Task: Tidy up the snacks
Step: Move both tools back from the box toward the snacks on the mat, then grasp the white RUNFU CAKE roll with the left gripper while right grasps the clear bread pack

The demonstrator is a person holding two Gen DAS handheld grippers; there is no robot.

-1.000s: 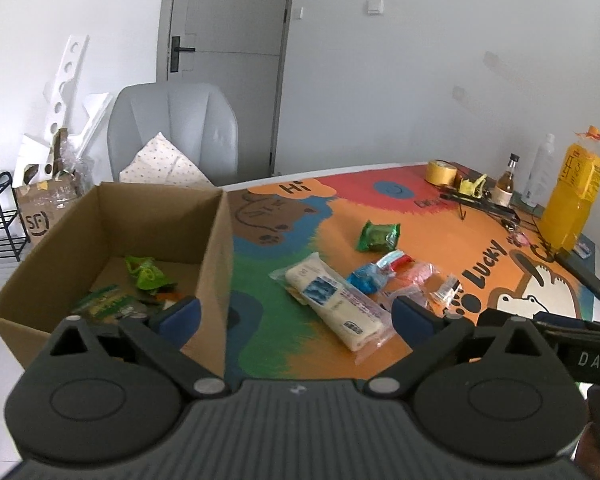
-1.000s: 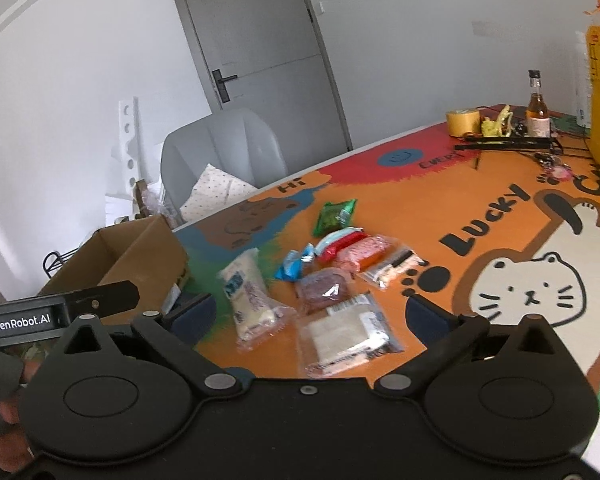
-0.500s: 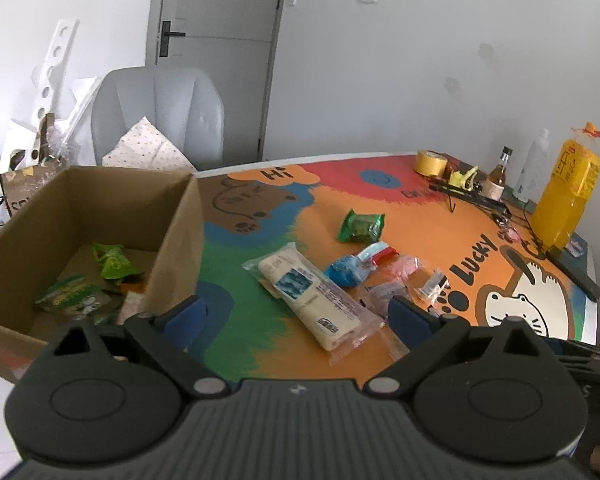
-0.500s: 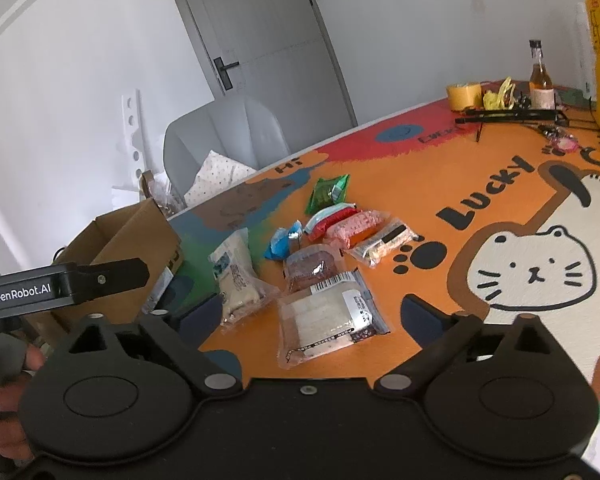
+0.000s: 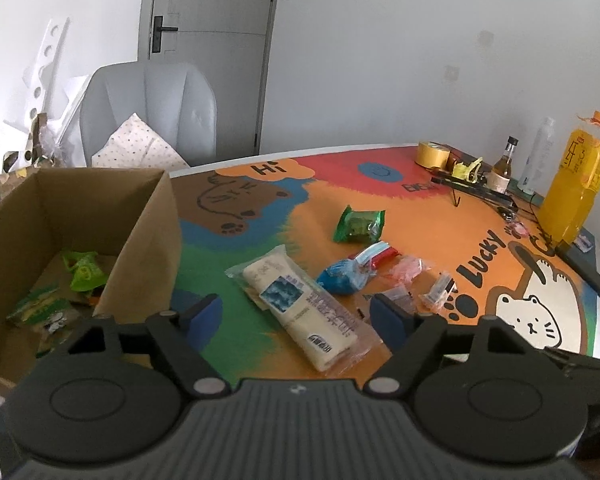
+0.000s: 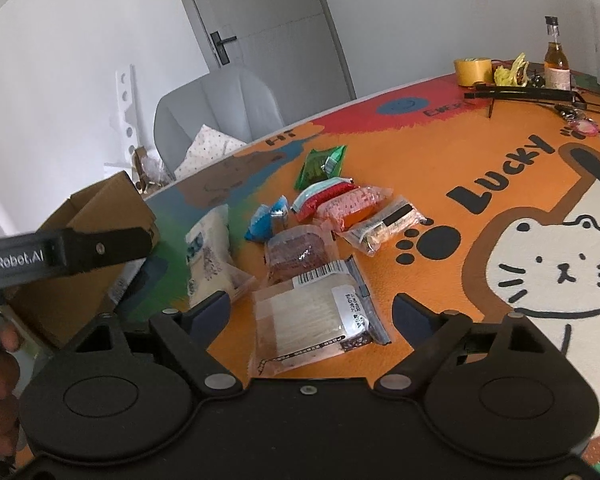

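Observation:
Several snack packets lie on the colourful table mat (image 5: 420,216). A long white packet (image 5: 300,300) lies in front of my open, empty left gripper (image 5: 296,320). A blue packet (image 5: 340,278) and a green packet (image 5: 358,225) lie beyond it. A cardboard box (image 5: 140,240) at the left holds green snack bags (image 5: 82,270). My right gripper (image 6: 312,314) is open and empty, just over a clear packet of white wafers (image 6: 312,320). A brown packet (image 6: 298,254), a red packet (image 6: 350,204) and the green packet (image 6: 320,165) lie further off.
A grey chair (image 5: 148,112) with a cushion stands behind the table. A tape roll (image 5: 432,154), a small bottle (image 5: 504,164), a yellow juice bottle (image 5: 576,184) and a black remote (image 5: 584,268) sit at the far right. The left gripper's body (image 6: 60,258) shows in the right wrist view.
Both grippers have moved forward and lower toward the snacks. The left view has swung right, away from the box. The clear wafer packet now lies between the right fingers.

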